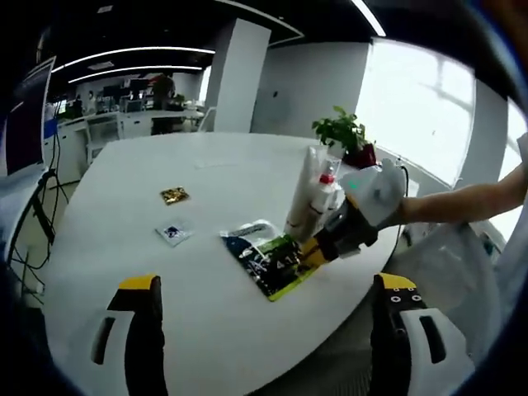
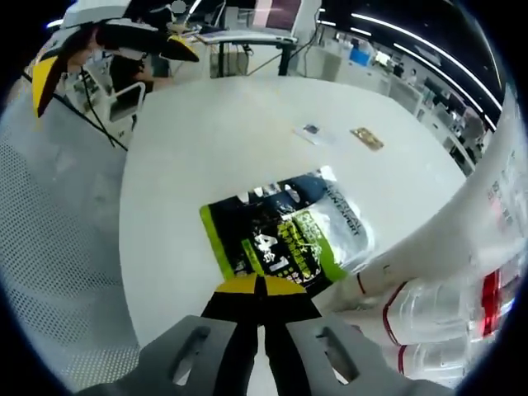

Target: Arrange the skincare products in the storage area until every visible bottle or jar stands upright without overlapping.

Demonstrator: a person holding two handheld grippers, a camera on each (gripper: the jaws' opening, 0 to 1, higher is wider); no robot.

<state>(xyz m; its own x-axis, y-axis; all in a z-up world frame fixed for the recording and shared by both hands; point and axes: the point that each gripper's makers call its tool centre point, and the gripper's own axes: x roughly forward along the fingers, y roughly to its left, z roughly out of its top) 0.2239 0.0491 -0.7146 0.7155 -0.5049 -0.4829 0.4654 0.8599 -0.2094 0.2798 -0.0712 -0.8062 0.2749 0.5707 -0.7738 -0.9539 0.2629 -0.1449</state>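
- I see the round white table (image 1: 206, 239) spread wide under both of my views, and the task's things sit near its right edge in the left gripper view.
- My left gripper (image 1: 268, 330) hangs above the near edge with its yellow-tipped jaws spread wide, nothing between them.
- My right gripper (image 2: 262, 289) has its jaws pressed together at the near edge of the green and black pouch (image 2: 285, 235); I cannot tell whether they pinch the pouch's edge. In the left gripper view it comes in from the right on a bare forearm (image 1: 462, 202), its tips low at the pouch.
- The pouch lies flat on the table, right beside the bottles.
- A tall white tube (image 1: 302, 194) and a clear bottle with red trim (image 1: 324, 198) stand upright, touching each other.
- A potted plant (image 1: 346, 136) stands behind them near the far edge.
- A small blue and white sachet (image 1: 174, 233) and a gold sachet (image 1: 174, 195) lie flat, well apart from the bottles.
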